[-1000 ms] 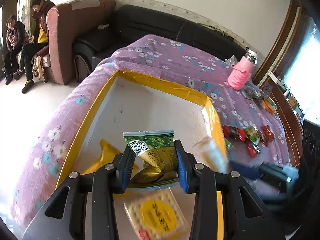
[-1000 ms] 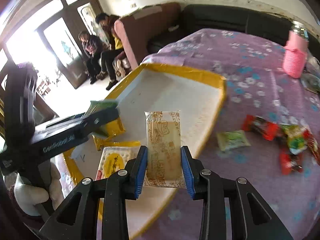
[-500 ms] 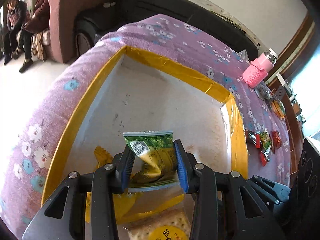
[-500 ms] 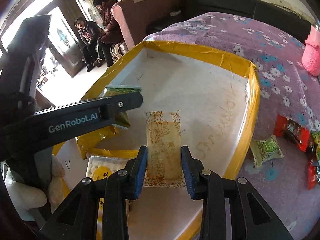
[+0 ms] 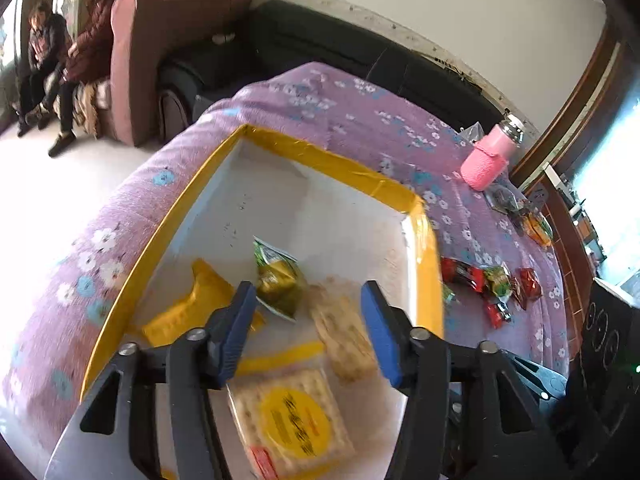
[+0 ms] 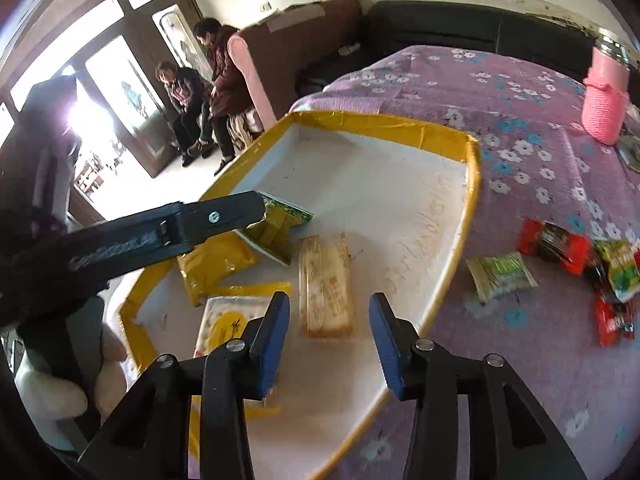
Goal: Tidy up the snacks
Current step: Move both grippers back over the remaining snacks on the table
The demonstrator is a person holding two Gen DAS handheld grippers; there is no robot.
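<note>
While both sets of jaws have just been opening, left gripper (image 5: 306,330) spread wide above the green packet (image 5: 277,280), right gripper (image 6: 329,338) parted over the cracker pack (image 6: 325,286), neither pressed, both lying inside the yellow-rimmed tray (image 6: 474,184), more snacks (image 6: 568,248) on the floral cloth (image 6: 540,152) beside it

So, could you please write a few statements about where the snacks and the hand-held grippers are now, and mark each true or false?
1. The left hand-held gripper grips the green packet. False: its jaws have just been opening, and the packet lies free in the tray.
2. The long cracker packet lies inside the tray. True.
3. The right hand-held gripper is open. True.
4. All snacks are in the tray. False: red packets and others lie on the purple cloth.
5. The pink bottle stands in the tray. False: it stands on the cloth.
</note>
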